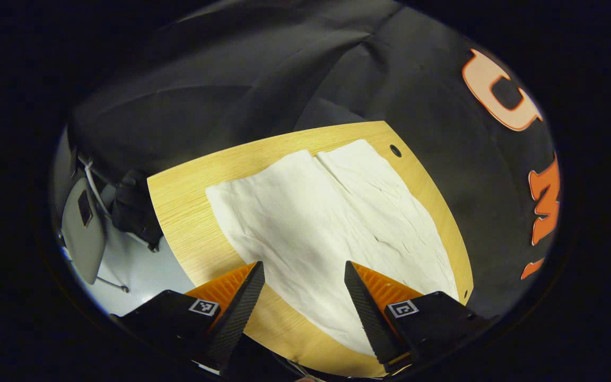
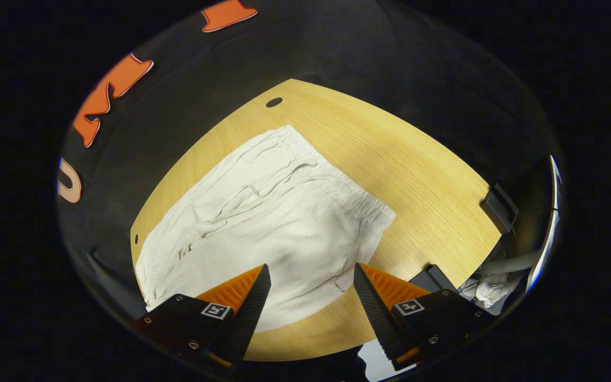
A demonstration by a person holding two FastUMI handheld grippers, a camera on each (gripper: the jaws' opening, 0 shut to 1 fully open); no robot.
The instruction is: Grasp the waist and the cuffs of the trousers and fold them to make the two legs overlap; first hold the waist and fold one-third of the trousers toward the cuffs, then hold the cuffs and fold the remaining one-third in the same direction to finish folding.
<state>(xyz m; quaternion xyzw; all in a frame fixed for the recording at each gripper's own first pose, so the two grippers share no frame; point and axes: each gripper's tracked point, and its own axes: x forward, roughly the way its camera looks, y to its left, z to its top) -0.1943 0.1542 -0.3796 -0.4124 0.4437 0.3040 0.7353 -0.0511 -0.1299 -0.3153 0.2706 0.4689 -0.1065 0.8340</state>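
Note:
White trousers (image 1: 326,223) lie spread flat on a light wooden table (image 1: 183,212), both legs side by side. In the left gripper view the two cuffs (image 1: 332,154) point away from me, and my left gripper (image 1: 304,271) hovers open above the near part of the cloth. In the right gripper view the trousers (image 2: 263,228) show their elastic waist (image 2: 358,199) toward the right, with a drawstring and pockets. My right gripper (image 2: 312,273) hangs open over the seat area near the table's front edge. Neither gripper touches the fabric.
The wooden table (image 2: 417,175) has small round holes (image 1: 395,151) (image 2: 273,102) near its corners. A black clamp (image 2: 499,209) sits on the table's right edge. A grey chair (image 1: 83,228) and cables stand on the floor to the left. Black cloth walls surround the table.

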